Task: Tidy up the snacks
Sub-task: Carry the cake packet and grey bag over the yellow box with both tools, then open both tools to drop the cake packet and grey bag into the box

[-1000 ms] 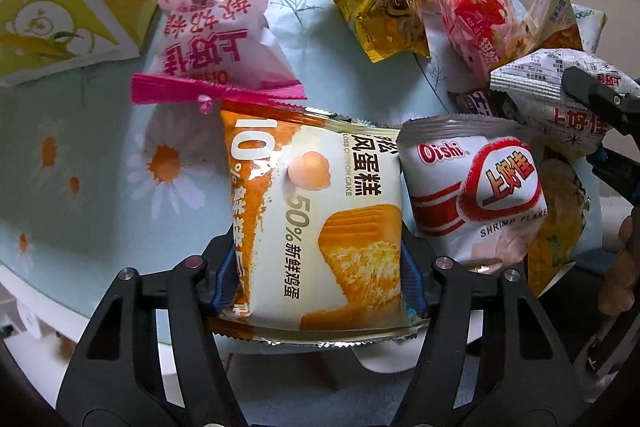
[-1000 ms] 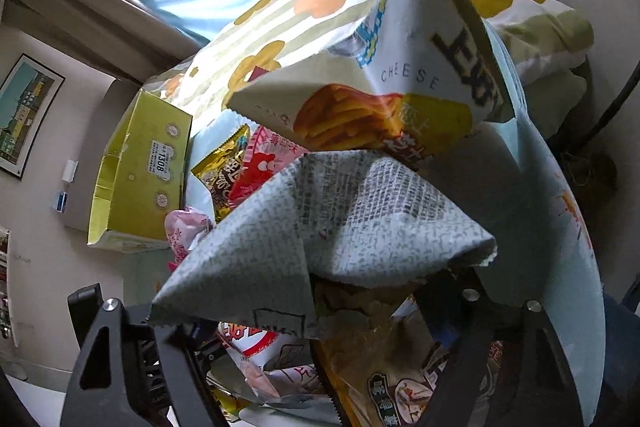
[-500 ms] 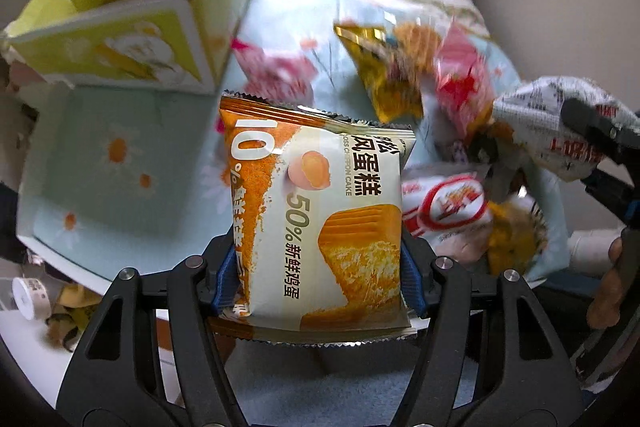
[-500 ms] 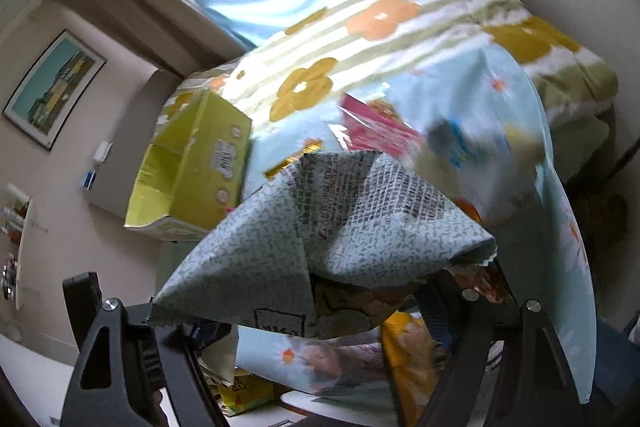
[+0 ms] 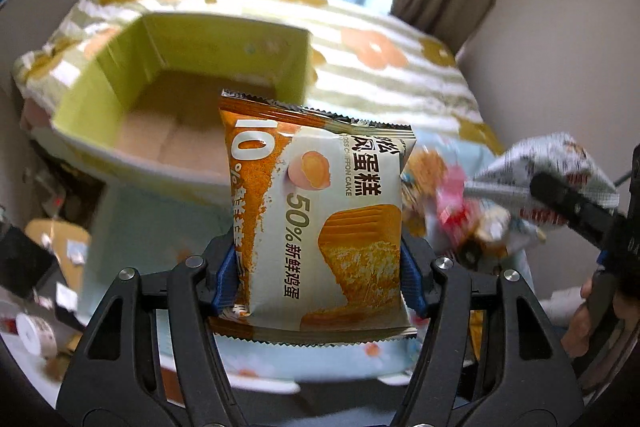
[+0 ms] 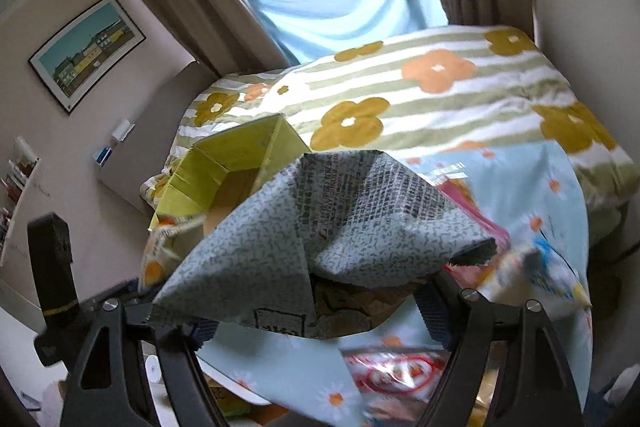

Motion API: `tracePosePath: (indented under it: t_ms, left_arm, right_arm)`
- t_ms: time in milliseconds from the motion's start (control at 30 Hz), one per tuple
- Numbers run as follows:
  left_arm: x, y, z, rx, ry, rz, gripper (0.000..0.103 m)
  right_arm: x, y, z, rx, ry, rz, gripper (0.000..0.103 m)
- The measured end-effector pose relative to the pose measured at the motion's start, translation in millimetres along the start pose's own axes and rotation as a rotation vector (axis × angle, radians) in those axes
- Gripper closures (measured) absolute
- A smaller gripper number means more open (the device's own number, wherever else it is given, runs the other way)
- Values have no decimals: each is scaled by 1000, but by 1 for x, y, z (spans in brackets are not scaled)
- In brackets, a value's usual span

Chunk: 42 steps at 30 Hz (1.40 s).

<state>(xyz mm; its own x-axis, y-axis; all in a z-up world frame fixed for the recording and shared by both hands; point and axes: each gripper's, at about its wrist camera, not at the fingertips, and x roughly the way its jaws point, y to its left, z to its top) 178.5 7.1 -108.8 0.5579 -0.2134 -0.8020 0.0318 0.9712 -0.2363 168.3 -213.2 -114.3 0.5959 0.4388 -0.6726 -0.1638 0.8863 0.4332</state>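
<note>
Both our grippers have risen off the bed since a second ago: the snack pile that filled the earlier views now lies lower and off to one side, and the open yellow-green cardboard box has come into the middle of the left wrist view. Our left gripper clamps its blue pads on the two side edges of an orange-and-white chiffon cake packet, which stands upright between the fingers, in the air in front of the box's open top. We see the box's bare brown floor behind the packet. Our right gripper is closed on a grey crumpled snack bag with black print, the bag bulging up and over the fingers; in the left wrist view the same bag shows at the right edge, blurred. Below it, the remaining snacks lie on the pale blue daisy-print sheet, too blurred to tell apart. Beyond them spreads a green-striped quilt with orange and mustard flowers, and the box rests on the bed near its left side.
</note>
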Motion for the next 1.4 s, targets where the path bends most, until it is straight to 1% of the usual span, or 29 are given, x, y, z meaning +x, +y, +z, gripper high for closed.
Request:
tracePosePath:
  t_ms: [133, 200, 300, 400, 467, 533, 600, 700, 800, 867, 900, 933, 1000, 1067, 1233, 1300, 1400]
  left_arm:
    - [-6, 44, 41, 11, -37, 1, 42]
    - [-5, 64, 58, 18, -38, 6, 42]
    - [3, 102, 82, 24, -11, 12, 42]
    - [18, 141, 104, 21, 26, 34, 42]
    - [30, 168, 118, 22, 47, 44, 42]
    - [45, 186, 128, 32, 72, 50, 42]
    - [60, 203, 139, 44, 108, 48, 42]
    - [81, 215, 143, 62, 171, 34, 42]
    - [101, 220, 141, 94, 226, 25, 42]
    - [113, 222, 139, 108, 262, 17, 39]
    - [117, 222, 138, 109, 278, 11, 34]
    - [121, 222, 136, 113, 293, 3, 20]
    - [120, 221, 132, 122, 290, 2, 3]
    - [116, 223, 129, 119, 279, 9, 2]
    - [99, 237, 125, 74, 258, 29, 2]
    - [92, 241, 123, 71, 244, 34, 2]
    - [83, 244, 121, 74, 232, 42, 2]
  right_arm:
    - [22, 39, 16, -35, -12, -5, 25]
    - [36, 59, 22, -46, -19, -11, 25]
    - [63, 91, 30, -58, -12, -11, 25]
    - [100, 124, 37, -77, 13, -38, 25]
    - [124, 140, 38, -82, 34, -49, 25]
    - [150, 156, 37, -83, 59, -65, 25]
    - [167, 165, 35, -81, 75, -75, 25]
    - [194, 176, 30, -72, 106, -113, 25]
    - [210, 180, 27, -68, 127, -151, 25]
    - [219, 179, 25, -63, 144, -176, 25]
    - [221, 177, 25, -59, 151, -184, 25]
    - [223, 174, 24, -54, 156, -192, 25]
    - [226, 172, 21, -53, 167, -205, 25]
    - [228, 171, 20, -58, 177, -212, 25]
    - [229, 168, 17, -78, 183, -212, 25]
    - [227, 170, 16, -87, 178, -215, 25]
    - [227, 176, 16, -99, 171, -196, 24]
